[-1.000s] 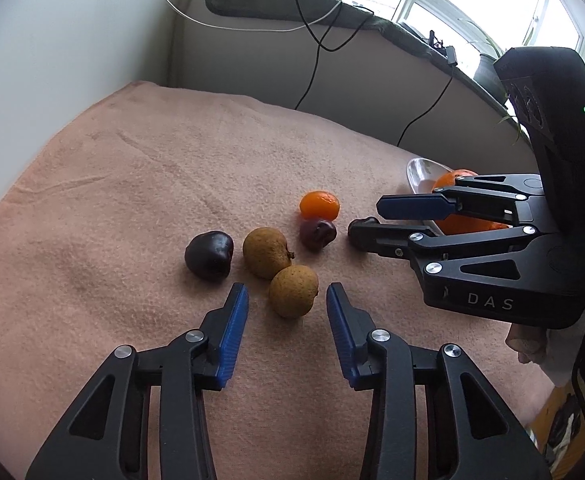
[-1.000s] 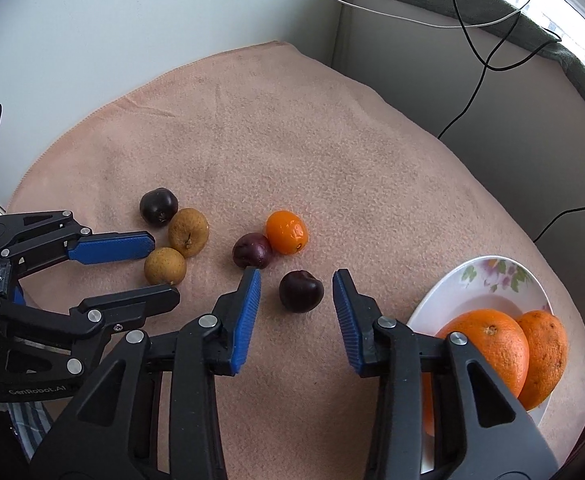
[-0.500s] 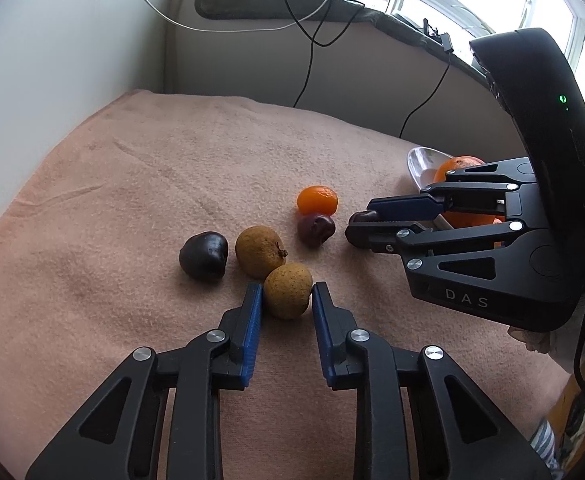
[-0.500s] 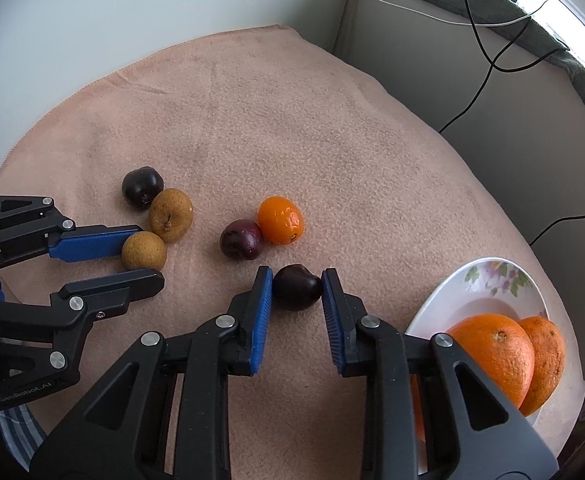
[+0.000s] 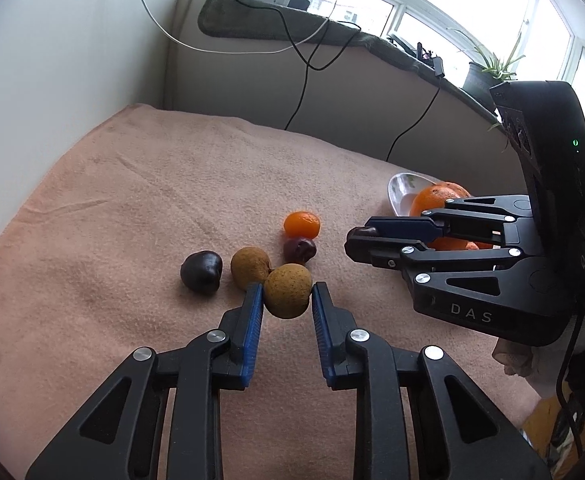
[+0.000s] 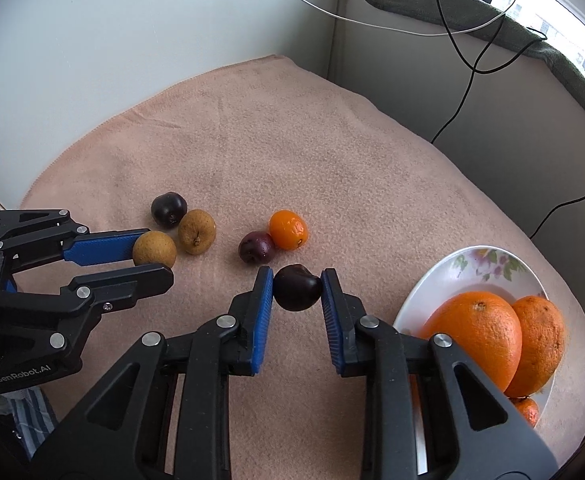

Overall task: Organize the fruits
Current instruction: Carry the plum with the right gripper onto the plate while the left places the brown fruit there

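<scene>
Two small fruits are pinched at once: the left tool (image 5: 285,294) grips a round tan-brown fruit (image 5: 287,296) and the right tool (image 6: 296,280) a dark purple plum (image 6: 296,293), both low over the peach-pink towel (image 6: 292,152). Beside them lie another tan fruit (image 6: 197,231), two dark plums and a small orange kumquat (image 6: 288,229), while large oranges (image 6: 478,332) fill the floral white plate (image 6: 488,260)

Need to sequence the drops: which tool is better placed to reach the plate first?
Right. The right tool grips a dark cherry just beside the plate. The left tool grips a brown longan farther away, beyond the right tool.
</scene>
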Available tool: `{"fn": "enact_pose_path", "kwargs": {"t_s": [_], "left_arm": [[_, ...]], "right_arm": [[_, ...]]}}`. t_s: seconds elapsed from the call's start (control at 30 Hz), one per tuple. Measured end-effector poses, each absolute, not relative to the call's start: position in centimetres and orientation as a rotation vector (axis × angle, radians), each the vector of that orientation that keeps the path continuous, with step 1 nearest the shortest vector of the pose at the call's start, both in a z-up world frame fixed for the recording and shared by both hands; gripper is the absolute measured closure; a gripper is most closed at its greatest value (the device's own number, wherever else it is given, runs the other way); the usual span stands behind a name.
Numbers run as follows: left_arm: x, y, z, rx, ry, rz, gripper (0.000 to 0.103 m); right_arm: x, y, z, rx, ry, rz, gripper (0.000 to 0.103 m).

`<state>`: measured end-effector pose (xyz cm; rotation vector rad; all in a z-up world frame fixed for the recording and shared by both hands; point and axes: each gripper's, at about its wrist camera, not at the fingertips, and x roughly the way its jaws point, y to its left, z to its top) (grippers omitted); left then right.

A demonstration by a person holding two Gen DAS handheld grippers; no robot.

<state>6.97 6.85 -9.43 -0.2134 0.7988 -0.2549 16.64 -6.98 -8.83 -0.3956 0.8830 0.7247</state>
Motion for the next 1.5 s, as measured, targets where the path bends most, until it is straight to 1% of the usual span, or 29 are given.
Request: {"fn": "enact_pose_path", "kwargs": {"t_s": [0.43,0.77,1.13,1.5], "left_arm": [[7.3,2.7,-7.2,-0.201,0.767,-0.354,0.080],[7.3,-1.8,-6.1,-0.163,0.757,-0.445,0.080],[8.3,-6.8,-4.9,-0.115,0.745,-0.539,0.080],[9.7,-10.6,-5.1,-0.072,0.757,-0.588,0.080]], "right_arm": [[16.1,-13.9,-4.5,-0.238,0.795,0.681,0.077],[17.0,-19.2,-2.9,-0.162,0.745,0.611,0.077],[19.1,-23.5,-2.7,-0.085,0.748,0.571,0.077],[21.5,-23.6,-3.2,-0.061,0.770,0.601,0.077]]}}
